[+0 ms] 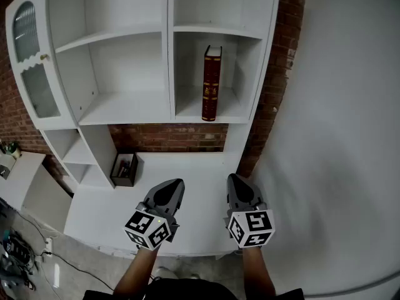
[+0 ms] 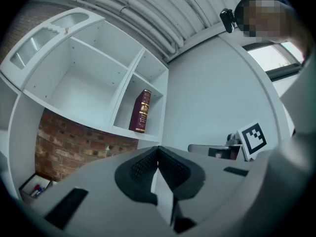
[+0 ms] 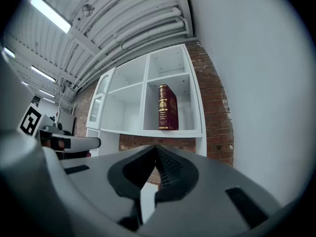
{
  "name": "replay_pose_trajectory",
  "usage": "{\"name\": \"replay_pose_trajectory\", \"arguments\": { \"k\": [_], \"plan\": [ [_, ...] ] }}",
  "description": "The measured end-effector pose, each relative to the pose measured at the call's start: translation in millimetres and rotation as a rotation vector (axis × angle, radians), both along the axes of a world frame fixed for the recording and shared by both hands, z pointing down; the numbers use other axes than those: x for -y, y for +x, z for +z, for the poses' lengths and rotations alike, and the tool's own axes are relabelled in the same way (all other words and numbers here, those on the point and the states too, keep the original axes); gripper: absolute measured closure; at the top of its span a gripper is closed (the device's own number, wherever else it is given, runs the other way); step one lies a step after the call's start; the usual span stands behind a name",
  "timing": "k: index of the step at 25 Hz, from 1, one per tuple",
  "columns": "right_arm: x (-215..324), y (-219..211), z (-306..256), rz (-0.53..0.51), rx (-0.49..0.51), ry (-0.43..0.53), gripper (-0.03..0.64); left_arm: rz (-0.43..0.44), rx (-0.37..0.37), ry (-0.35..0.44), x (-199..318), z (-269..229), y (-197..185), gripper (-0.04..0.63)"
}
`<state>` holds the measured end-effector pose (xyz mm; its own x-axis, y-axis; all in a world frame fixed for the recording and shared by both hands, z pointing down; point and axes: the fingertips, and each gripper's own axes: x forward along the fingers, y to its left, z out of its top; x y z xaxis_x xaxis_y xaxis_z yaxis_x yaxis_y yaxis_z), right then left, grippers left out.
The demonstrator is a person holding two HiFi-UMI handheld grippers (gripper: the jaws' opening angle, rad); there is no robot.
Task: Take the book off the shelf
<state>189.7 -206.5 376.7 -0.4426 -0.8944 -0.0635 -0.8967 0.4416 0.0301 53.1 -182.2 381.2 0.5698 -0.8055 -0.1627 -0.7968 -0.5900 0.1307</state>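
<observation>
A dark red book (image 1: 212,83) with gold bands stands upright in the right-hand compartment of the white shelf unit (image 1: 170,55); it also shows as the book (image 2: 140,111) and the book (image 3: 167,107) in the gripper views. My left gripper (image 1: 177,183) and right gripper (image 1: 232,179) hover side by side over the white desk (image 1: 187,170), well below and in front of the book. Both are shut with nothing between their jaws. In its own view the left gripper (image 2: 157,149) points at the shelf; so does the right gripper (image 3: 155,148).
A small dark box (image 1: 124,169) of pens sits at the desk's back left. A brick wall (image 1: 165,137) shows behind the desk, and a grey wall (image 1: 337,136) closes the right side. A glass-fronted cabinet door (image 1: 32,61) hangs at the shelf's left.
</observation>
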Motion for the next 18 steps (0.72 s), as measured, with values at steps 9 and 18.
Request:
{"name": "replay_pose_trajectory", "arguments": {
  "k": [9, 18],
  "plan": [
    [8, -18, -1, 0.001, -0.022, -0.001, 0.597, 0.032, 0.005, 0.017, 12, -7, -5, 0.58],
    [22, -39, -7, 0.057, 0.001, -0.023, 0.597, 0.106, 0.013, -0.01, 27, -6, -22, 0.578]
  ]
}}
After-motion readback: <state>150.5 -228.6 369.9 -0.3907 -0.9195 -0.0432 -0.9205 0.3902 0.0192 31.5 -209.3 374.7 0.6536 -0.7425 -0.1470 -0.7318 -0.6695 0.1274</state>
